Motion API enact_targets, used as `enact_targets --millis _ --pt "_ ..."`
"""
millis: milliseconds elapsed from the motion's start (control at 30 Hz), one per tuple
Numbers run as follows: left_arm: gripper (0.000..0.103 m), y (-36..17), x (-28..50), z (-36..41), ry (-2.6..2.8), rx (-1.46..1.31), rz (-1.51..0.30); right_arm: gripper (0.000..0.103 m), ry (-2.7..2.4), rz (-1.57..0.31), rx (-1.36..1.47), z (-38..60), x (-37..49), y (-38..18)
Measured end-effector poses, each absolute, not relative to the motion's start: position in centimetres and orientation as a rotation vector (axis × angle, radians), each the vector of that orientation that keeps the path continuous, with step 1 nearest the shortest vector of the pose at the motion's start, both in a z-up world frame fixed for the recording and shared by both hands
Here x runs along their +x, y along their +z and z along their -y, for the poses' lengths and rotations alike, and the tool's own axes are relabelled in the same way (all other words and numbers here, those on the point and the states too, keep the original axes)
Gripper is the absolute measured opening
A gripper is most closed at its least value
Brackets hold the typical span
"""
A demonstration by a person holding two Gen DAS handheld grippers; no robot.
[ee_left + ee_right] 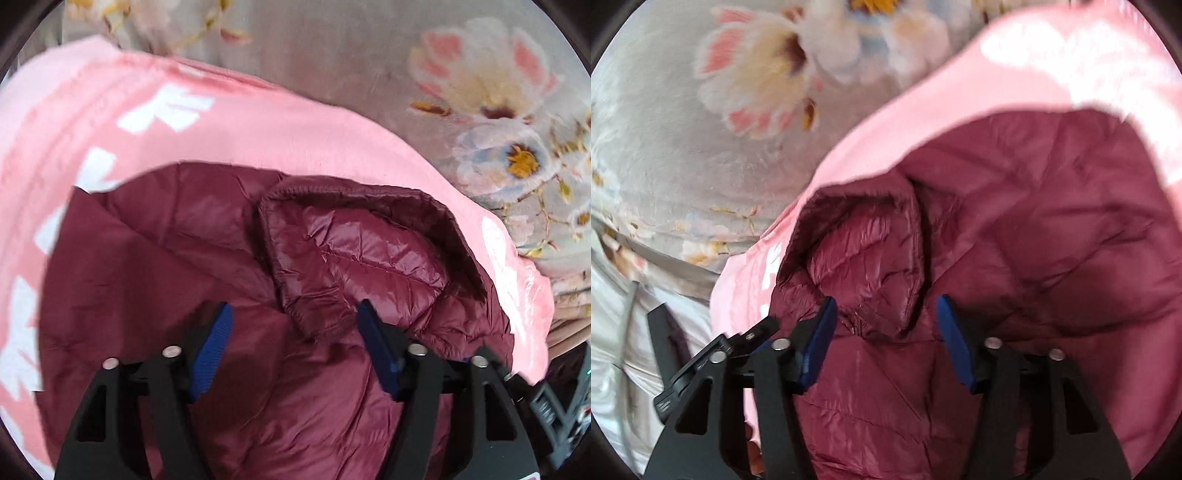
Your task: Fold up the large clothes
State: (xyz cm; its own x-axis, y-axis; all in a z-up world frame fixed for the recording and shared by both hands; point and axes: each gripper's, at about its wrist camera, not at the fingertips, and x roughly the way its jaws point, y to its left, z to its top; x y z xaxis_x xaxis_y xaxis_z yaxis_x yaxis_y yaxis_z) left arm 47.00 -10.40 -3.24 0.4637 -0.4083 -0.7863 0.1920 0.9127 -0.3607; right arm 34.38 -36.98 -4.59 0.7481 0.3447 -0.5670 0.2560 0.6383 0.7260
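A shiny maroon puffer jacket (207, 258) lies bunched on a pink cloth with white letters (258, 122). Its hood or collar (369, 251) is folded over with a stitched rim. My left gripper (293, 306) hovers over the jacket, blue pads (214, 347) wide apart and pressing on nothing. In the right wrist view the same jacket (1052, 240) fills the right half. My right gripper (886, 300) is open above the hood fold (864, 273), which bulges up between the fingers without being pinched.
A grey bedspread with large pink and white flowers (480, 74) lies under everything and shows at the top (701, 129). Black gripper hardware (701, 358) pokes in at the lower left of the right wrist view. Pale folded bedding (613, 314) lies at the left edge.
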Motion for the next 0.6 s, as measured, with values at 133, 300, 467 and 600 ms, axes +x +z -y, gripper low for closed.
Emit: enact_targets --millis 133,300,467,600 --pt "0.003 -4.0 47.4 12.1 -0.398 -0.148 -1.054 0.010 0.072 -0.783 0.812 35.7 35.4 -4.4" --pt "0.001 -3.2 45.2 12.3 -0.367 -0.006 -0.935 0.007 -0.037 -0.737 0.547 34.2 32.7 -2.6" --pt "0.001 -4.8 43.2 12.9 -0.351 0.074 -0.887 0.006 -0.102 -0.792 0.401 33.2 32.6 -5.0" --pt "0.001 -6.5 42.9 13.0 -0.333 0.100 -0.869 0.006 -0.133 -0.790 0.321 32.4 32.8 -5.5"
